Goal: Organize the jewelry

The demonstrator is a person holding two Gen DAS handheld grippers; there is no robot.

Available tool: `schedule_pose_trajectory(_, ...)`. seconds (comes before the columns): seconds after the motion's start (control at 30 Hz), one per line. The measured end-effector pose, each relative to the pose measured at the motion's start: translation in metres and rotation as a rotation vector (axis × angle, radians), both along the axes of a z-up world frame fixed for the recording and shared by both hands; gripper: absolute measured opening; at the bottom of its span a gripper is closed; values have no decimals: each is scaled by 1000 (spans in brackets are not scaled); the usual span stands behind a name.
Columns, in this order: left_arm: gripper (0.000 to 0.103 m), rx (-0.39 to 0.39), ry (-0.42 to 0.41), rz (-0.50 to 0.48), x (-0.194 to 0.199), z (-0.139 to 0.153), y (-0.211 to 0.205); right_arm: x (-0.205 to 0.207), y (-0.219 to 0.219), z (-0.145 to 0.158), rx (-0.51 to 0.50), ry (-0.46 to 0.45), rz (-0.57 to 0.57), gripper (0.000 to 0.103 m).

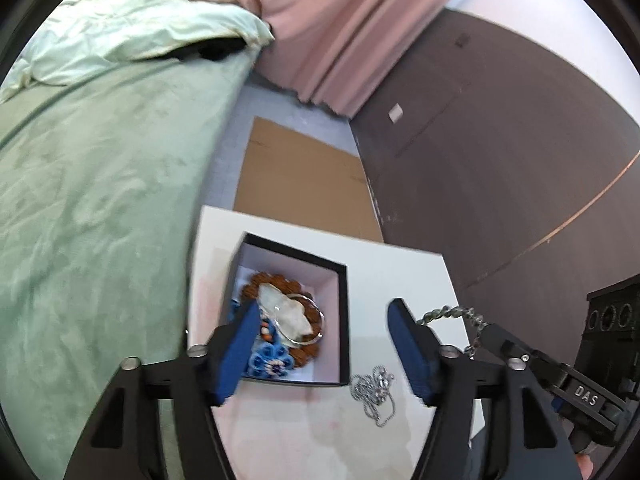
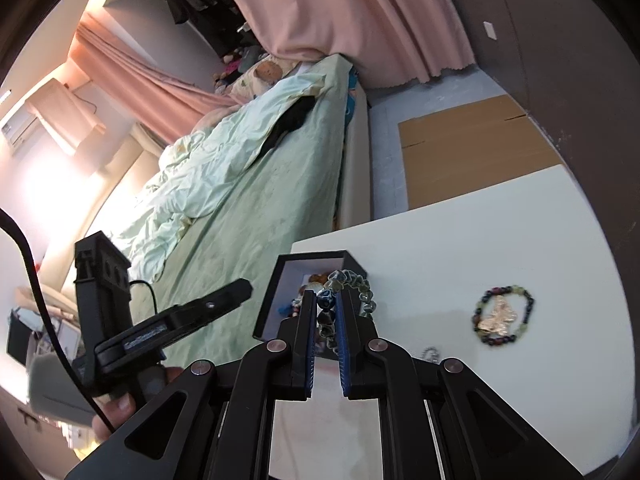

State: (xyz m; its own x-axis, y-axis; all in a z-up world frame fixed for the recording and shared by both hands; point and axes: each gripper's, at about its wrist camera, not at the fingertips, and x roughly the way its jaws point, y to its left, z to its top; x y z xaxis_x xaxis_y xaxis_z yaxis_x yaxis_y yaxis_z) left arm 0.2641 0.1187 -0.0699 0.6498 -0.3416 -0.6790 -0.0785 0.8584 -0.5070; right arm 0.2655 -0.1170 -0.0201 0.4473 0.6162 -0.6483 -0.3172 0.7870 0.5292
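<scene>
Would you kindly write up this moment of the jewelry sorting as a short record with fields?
surface: white table beside a bed with green bedding
container: open black box holding a brown bead bracelet, a clear bangle and blue beaded pieces
left tool: open, above the box, holding nothing
right tool: shut on a grey-green bead bracelet
loose on table: silver chain; dark bead bracelet around a gold pendant

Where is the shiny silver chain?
In the left wrist view the silver chain lies bunched on the white table, just off the black box's near right corner.
</scene>
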Motion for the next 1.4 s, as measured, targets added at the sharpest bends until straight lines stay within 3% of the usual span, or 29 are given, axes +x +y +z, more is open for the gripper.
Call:
schedule_pose_trajectory(0.37,69,26,24,59,-22,-1,38,15,54,-7,52,28,87,11)
schedule_pose_trajectory(0.47,69,33,33,74,-26,-1,46,20,65,-17,8,70,90,12)
schedule_pose_trajectory(0.5,69,33,34,78,-27,-1,47,22,65,-22,5,96,85,15)
schedule_pose_trajectory(0.6,69,37,32,80,-30,1,47,20,51,-28,36,111,50,50)
schedule_pose_trajectory(1.07,69,84,2,-46,-25,0,-16,-15,-41,-23,74,73,-103,53)
schedule_pose_trajectory(1.2,69,106,0,-81,-23,0,-37,-20,-64,-29,77,81,-152,77)
schedule_pose_trajectory(1.27,69,120,-16,-95,-24,2,-48,-22,-77,-30,87,84,-173,79)
schedule_pose_trajectory(1.33,69,141,-19,-107,-24,3,-58,-24,-87,-29,86,84,-201,94)
schedule_pose_trajectory(1.4,69,153,-11,-126,-23,2,-69,-27,-100,-28,98,71,-219,95)
